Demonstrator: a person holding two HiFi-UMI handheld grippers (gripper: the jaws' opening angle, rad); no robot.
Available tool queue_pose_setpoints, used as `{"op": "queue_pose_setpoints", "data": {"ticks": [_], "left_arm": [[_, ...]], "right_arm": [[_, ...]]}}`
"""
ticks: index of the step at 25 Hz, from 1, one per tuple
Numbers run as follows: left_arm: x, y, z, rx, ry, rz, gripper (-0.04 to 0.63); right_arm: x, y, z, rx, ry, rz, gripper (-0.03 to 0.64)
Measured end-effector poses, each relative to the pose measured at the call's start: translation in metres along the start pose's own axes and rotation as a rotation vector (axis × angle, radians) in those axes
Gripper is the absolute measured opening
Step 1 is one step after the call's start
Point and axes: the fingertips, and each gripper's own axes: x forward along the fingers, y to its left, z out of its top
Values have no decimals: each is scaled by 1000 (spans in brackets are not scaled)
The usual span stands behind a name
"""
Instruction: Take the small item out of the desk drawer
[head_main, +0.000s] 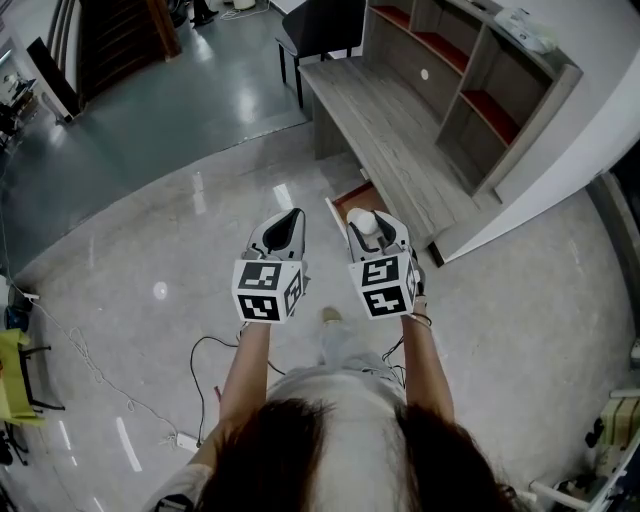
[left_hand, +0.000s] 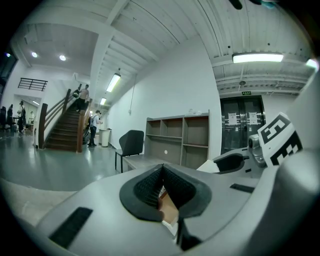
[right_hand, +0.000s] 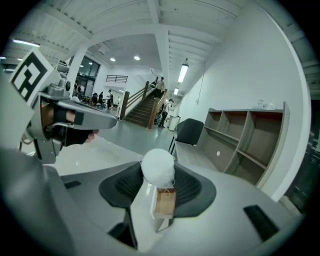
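A small white ball (head_main: 361, 221) sits between the jaws of my right gripper (head_main: 368, 224), which is shut on it and held above the floor in front of the desk. From the right gripper view the ball (right_hand: 158, 167) bulges over the dark pads (right_hand: 187, 187). The desk drawer (head_main: 349, 199) stands pulled out below the grey wooden desk (head_main: 385, 135), just past the ball. My left gripper (head_main: 289, 220) hangs beside the right one, shut with nothing in it; in the left gripper view its pads (left_hand: 176, 186) meet at the tip of the left gripper (left_hand: 162, 170).
An open shelf unit (head_main: 472, 85) stands on the desk's far side against the white wall. A dark chair (head_main: 322, 28) sits at the desk's far end. A cable (head_main: 208, 352) lies on the shiny floor near my feet. Stairs (left_hand: 64, 131) rise at the left.
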Motion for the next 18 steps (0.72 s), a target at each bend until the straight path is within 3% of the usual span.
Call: {"op": "queue_pose_setpoints", "data": {"ticks": [18], "left_arm": [[-62,-32,-4,36,-22,49,17]], "right_arm": [[-66,16,4,44,-124,9,189]]}}
